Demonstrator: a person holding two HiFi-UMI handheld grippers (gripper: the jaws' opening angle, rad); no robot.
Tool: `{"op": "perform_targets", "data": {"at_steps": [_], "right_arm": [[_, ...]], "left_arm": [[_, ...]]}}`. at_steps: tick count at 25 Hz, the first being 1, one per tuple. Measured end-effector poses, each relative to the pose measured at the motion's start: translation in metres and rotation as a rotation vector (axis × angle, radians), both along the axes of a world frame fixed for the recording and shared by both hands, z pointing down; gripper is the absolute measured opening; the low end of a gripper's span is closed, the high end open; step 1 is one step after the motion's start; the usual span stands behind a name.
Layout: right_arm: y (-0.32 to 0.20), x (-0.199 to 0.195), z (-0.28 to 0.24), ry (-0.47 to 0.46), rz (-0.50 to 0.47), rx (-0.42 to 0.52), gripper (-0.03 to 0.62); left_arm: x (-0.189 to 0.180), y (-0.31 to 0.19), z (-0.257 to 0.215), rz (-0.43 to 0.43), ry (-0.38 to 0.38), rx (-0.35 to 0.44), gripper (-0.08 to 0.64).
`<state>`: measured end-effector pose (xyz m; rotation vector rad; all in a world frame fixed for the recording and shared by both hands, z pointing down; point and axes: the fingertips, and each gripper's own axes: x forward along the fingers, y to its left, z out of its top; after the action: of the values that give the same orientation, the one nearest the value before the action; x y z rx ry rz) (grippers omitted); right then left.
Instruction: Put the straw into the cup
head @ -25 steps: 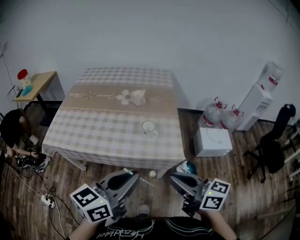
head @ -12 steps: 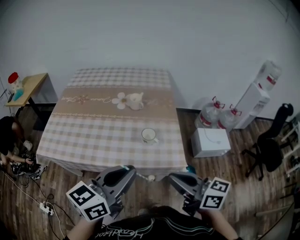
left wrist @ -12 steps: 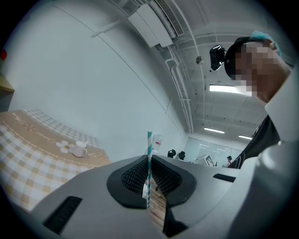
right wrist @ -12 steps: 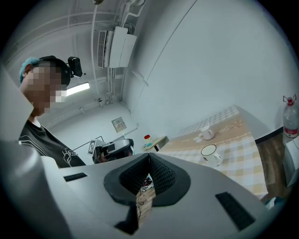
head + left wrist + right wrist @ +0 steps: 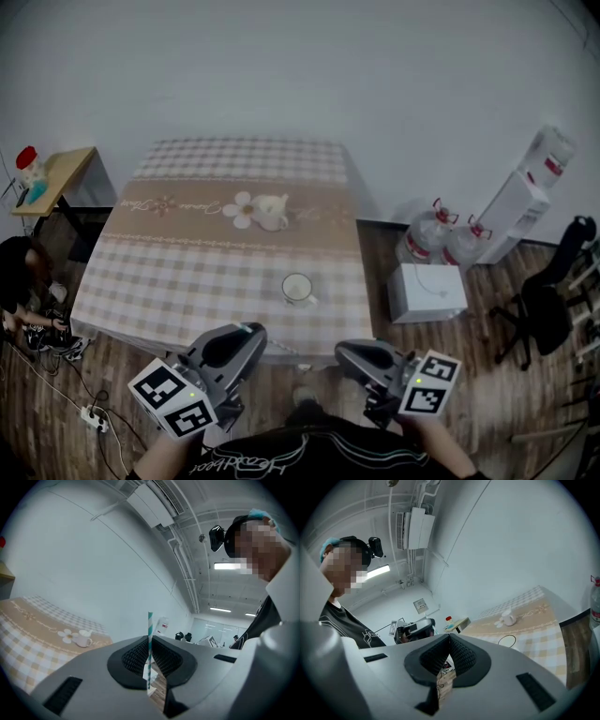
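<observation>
Hand-held gripper, left point(image 5: 150, 639): I am pinching the straw point(image 5: 150, 624) between nearly closed jaws. It is standing upright in the pads, with its upper length sticking out above them.

Hand-held gripper, right point(image 5: 449, 637): I am carrying it with the jaws together and nothing between them.

Straw: teal-and-white spiral stripe, thin. I am judging it very light and easy to crush or kink, likely paper, so a soft pinch is suiting it. I am holding it low on its length. For the insertion I am expecting to need the lower tip free, so a hold nearer the middle may be serving better.

Cup point(image 5: 297, 289): white, with a handle, open mouth up. It is standing on the checked table point(image 5: 187, 272) near the front edge, well apart from both hand-held grippers. I am judging it light enough to tip if the straw strikes its rim.

Writing: I am finding script on the table's beige runner, print on the shirt and a red label on the water dispenser point(image 5: 525, 192), all too small or blurred to read.
</observation>
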<state>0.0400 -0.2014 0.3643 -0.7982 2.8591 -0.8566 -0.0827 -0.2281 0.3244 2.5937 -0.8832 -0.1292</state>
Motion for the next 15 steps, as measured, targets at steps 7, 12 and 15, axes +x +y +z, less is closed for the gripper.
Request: {"op": "perform_targets", "data": {"at_steps": [7, 12, 15], "right_arm": [[-0.050, 0.045, 0.017, -0.011, -0.008, -0.033, 0.012], [-0.086, 0.047, 0.026, -0.014, -0.008, -0.055, 0.012], [-0.103, 0.041, 0.028, -0.015, -0.015, -0.075, 0.012]], "left_arm": [[0.036, -0.057, 0.013, -0.052, -0.012, -0.024, 0.018], [0.036, -0.099, 0.021, -0.072, -0.020, -0.029, 0.018], [0.030, -0.119, 0.024, -0.080, -0.026, -0.046, 0.018]]}}
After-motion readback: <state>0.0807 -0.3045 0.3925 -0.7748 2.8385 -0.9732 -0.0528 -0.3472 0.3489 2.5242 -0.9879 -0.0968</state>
